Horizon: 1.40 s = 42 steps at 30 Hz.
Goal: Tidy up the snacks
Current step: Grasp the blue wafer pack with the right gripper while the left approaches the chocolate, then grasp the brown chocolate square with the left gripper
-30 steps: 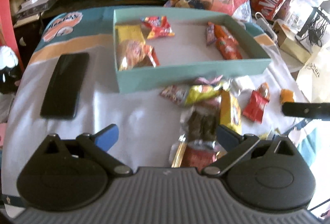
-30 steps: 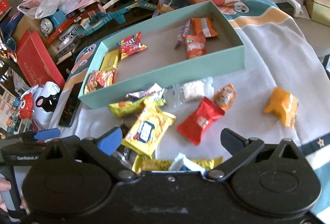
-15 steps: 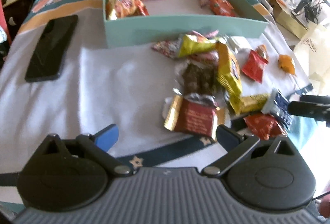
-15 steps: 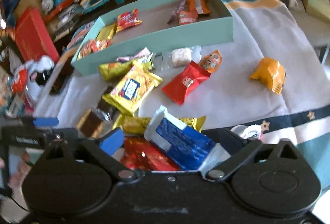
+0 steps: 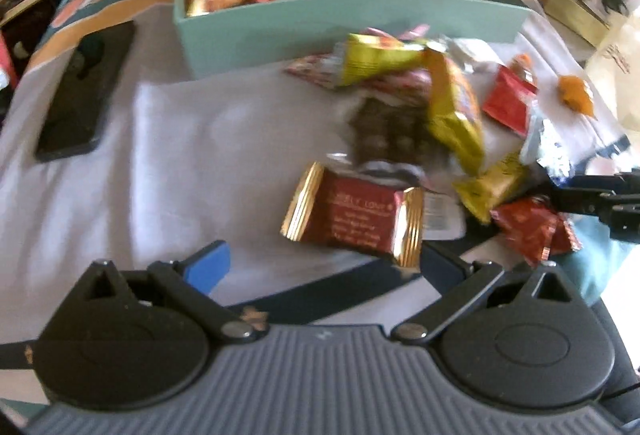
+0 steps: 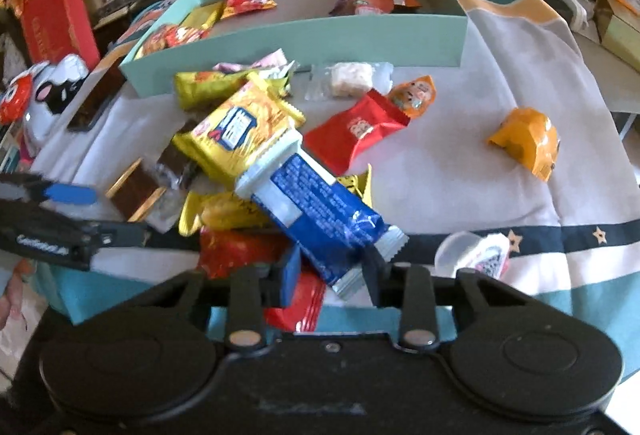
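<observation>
1. Nearest, the right gripper [image 6: 332, 277] has just been closing its jaws, and they now press on the lower end of the blue snack packet [image 6: 320, 203], which lies on top of the snack pile.
2. The left gripper [image 5: 320, 267] hovers with its jaws wide apart and holds nothing; the red and gold packet [image 5: 356, 217] lies just beyond them, not between them.
3. Around these, more loose snacks lie on the cloth of the tabletop [image 6: 460, 171]: a yellow packet [image 6: 240, 127], a red packet [image 6: 356, 131] and an orange one [image 6: 528, 139] well apart to the side.
4. Farther back stands the green box [image 6: 320, 35], which already holds several snacks.
5. I judge that the step in hand is the pick-up of the blue packet. The next move calls for lifting it clear of the pile without dragging its neighbours, then carrying it over the near wall of the box.
</observation>
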Motion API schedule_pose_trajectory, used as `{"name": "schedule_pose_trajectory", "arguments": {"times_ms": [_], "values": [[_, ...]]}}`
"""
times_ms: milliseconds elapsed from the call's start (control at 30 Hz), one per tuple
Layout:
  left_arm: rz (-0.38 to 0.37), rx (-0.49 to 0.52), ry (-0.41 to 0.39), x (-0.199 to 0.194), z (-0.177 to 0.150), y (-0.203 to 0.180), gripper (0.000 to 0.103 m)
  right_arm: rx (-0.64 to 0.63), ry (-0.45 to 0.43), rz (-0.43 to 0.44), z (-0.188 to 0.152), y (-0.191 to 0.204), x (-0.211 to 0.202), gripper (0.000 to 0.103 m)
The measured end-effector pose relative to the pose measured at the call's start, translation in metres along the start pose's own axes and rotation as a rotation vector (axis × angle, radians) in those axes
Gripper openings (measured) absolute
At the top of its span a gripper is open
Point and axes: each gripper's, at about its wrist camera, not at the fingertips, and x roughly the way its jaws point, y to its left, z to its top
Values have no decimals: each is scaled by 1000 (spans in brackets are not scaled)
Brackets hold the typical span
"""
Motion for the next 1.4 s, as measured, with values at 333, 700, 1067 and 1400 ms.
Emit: {"name": "schedule_pose_trajectory", "arguments": {"times_ms": [333,700,1067,1400], "values": [[52,-205,-19,-15,7,61,103,43,-14,127,18,5,-2,35],[110,-158,14,15,40,32,98,-92,-59,141,37,9,1,60],[155,-170,34,12,25,66,101,-277,-44,63,37,40,22,39],[126,-95,14,15,33,51,84,-115,-51,85,42,23,22,38]]}}
